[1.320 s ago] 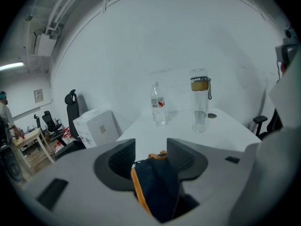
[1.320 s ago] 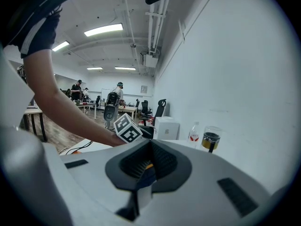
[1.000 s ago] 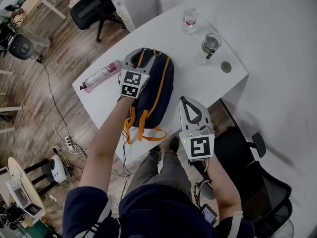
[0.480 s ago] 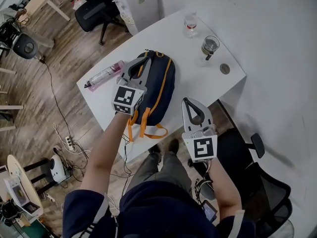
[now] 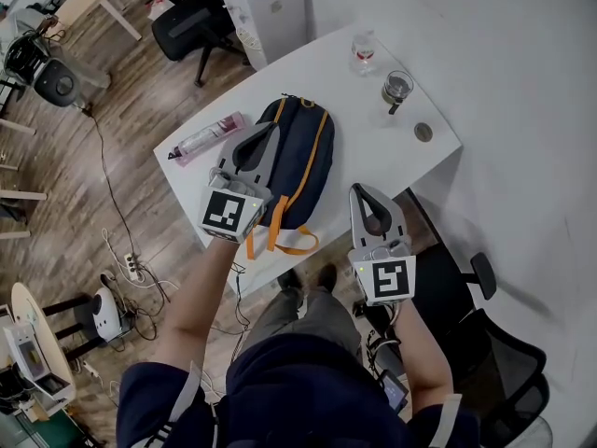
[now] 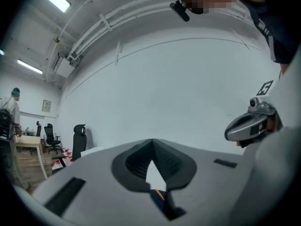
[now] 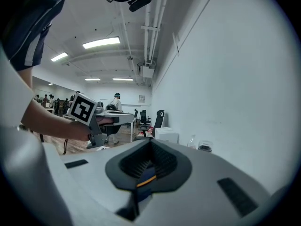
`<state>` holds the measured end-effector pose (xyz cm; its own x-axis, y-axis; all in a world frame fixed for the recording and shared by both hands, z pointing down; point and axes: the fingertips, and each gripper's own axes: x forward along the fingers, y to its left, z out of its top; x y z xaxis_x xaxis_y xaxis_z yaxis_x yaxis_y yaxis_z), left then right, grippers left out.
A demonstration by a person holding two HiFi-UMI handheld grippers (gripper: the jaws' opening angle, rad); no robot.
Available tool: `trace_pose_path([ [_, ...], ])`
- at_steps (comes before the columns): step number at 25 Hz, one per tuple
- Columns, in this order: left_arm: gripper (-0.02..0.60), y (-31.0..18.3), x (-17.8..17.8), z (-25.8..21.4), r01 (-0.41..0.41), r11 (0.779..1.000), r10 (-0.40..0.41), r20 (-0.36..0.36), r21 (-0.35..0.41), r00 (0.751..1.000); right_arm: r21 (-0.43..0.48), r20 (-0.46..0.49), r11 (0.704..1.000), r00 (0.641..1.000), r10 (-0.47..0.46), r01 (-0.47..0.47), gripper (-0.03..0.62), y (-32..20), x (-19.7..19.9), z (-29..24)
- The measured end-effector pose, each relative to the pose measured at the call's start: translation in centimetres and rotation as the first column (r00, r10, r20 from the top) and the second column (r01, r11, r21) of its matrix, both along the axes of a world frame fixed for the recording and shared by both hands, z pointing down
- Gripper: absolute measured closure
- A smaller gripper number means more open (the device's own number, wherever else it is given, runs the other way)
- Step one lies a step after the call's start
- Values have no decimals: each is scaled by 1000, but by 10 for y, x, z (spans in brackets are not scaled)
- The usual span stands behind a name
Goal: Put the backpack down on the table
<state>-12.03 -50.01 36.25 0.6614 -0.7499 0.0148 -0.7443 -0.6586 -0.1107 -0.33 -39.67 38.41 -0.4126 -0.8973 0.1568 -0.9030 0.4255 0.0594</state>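
Observation:
A navy backpack [image 5: 303, 152] with orange trim lies flat on the white table [image 5: 373, 147]. Its orange straps [image 5: 284, 236] hang over the table's near edge. My left gripper [image 5: 268, 127] hovers above the backpack's left side, shut and empty, clear of the fabric. In the left gripper view its jaws [image 6: 151, 141] meet at the tip against the bare wall. Off the table's near edge my right gripper [image 5: 357, 188] is shut with nothing in it. A strip of navy and orange from the backpack [image 7: 146, 175] shows behind its jaws [image 7: 150, 141].
A pink bottle [image 5: 207, 136] lies left of the backpack. A glass jar [image 5: 397, 87], a small glass bottle [image 5: 362, 52] and a round cable port [image 5: 424, 132] sit at the far right. A white cabinet [image 5: 266, 3] and black office chairs [image 5: 191, 21] [image 5: 485, 343] stand around.
My left gripper has lifted off the backpack's top and drawn back toward me, its jaws now shut. The backpack stays lying on the table. My right gripper has risen slightly.

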Motion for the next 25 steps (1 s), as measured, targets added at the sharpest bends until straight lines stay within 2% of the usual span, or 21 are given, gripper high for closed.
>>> trace_pose_path([
  [5, 580, 33, -24, -22, 61, 998, -61, 13, 18, 998, 19, 0, 1000, 1000, -10, 10, 592, 17, 0, -12],
  [9, 580, 61, -36, -47, 87, 993, -83, -48, 80, 995, 29, -7, 999, 1000, -17, 17, 592, 33, 1, -21],
  [15, 580, 102, -63, -59, 138, 985, -136, -31, 102, 990, 41, -11, 999, 1000, -9, 10, 592, 59, 4, -30],
  [25, 580, 159, -97, -70, 234, 968, -230, -54, 89, 972, 73, -24, 997, 999, 27, -25, 593, 96, 11, -46],
])
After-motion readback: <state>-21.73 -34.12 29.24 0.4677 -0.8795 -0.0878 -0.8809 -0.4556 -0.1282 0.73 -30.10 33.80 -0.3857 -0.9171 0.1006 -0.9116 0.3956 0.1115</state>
